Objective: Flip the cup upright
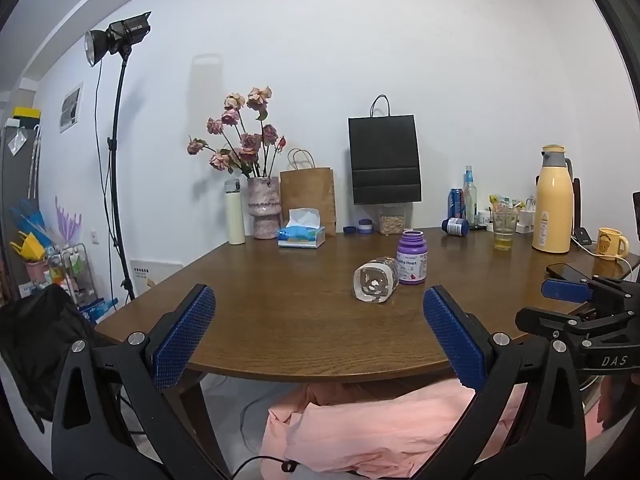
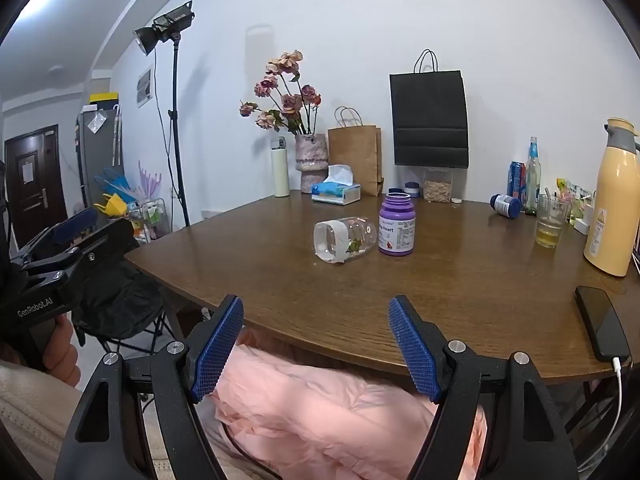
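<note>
On the bench (image 2: 460, 300): clear cup (image 2: 345, 239) lying sideways, touching purple bottle (image 2: 396, 225); my left hand-held gripper (image 1: 319, 322) and right hand-held gripper (image 2: 316, 338) both released.

Even, soft indoor light, sharp focus in both views. Heavy fisheye bending with black corners. Faint shadows on the wall (image 1: 320, 40) upper center.

On my counter (image 2: 460, 300) I count one cup (image 2: 345, 240) lying on its side, one purple bottle (image 2: 396, 226), one tissue box (image 2: 336, 192), two paper bags, brown (image 2: 354, 156) and black (image 2: 430, 120), one vase (image 2: 311, 158), one yellow jug (image 2: 610, 200), one phone (image 2: 602, 326).
</note>
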Tool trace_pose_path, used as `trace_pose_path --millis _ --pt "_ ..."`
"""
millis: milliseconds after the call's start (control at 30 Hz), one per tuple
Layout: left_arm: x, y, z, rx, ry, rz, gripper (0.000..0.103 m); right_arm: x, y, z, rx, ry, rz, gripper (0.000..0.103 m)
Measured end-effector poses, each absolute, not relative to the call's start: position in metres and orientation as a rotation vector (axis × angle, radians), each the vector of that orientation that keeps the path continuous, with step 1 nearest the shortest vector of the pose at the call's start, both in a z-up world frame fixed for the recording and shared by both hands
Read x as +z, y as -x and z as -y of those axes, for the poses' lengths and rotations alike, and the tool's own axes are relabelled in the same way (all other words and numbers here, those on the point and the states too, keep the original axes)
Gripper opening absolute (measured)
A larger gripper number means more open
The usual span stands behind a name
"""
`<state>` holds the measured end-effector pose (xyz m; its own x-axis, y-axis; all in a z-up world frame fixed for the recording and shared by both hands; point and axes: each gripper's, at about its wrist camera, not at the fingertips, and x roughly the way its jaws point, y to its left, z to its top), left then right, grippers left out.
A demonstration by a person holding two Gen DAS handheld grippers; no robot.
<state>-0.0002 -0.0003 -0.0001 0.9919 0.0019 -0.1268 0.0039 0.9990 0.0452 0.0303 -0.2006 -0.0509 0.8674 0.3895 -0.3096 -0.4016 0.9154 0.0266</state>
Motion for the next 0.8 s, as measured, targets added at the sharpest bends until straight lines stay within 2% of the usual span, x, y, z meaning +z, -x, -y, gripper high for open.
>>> trace_pose_path --millis 800 --pt "-0.0016 0.0023 -0.0003 -0.003 -0.044 -0.13 0.103 -0.05 -0.0295 0.2023 0.414 0.028 -0.313 0.08"
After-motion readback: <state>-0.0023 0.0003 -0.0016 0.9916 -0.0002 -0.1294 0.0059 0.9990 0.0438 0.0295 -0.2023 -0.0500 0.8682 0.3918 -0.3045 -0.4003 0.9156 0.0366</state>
